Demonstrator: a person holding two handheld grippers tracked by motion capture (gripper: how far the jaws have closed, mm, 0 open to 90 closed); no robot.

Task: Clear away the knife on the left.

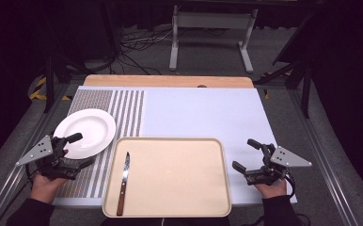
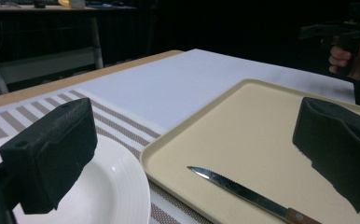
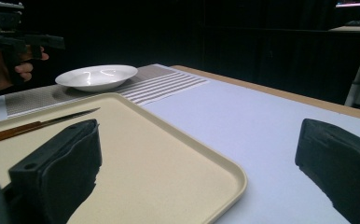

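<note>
Your left gripper (image 2: pixel 194 154) rides so close to the plate (image 2: pixel 117 196) that one black jaw covers the plate's near left part, and the bottom edge cuts off the rest. Beside the plate, the knife (image 2: pixel 243 192) on the tray (image 2: pixel 262 126) loses its wooden handle at that same edge. From your right gripper (image 3: pixel 197 163), a jaw hides the tray's near corner, and the knife's handle end runs off the left edge. In the high view, the tray's near rim touches the frame's bottom.

Lab-like test room: black curtains (image 1: pixel 344 56), floor cables (image 1: pixel 137 44), rail-framed table (image 1: pixel 170 81).
</note>
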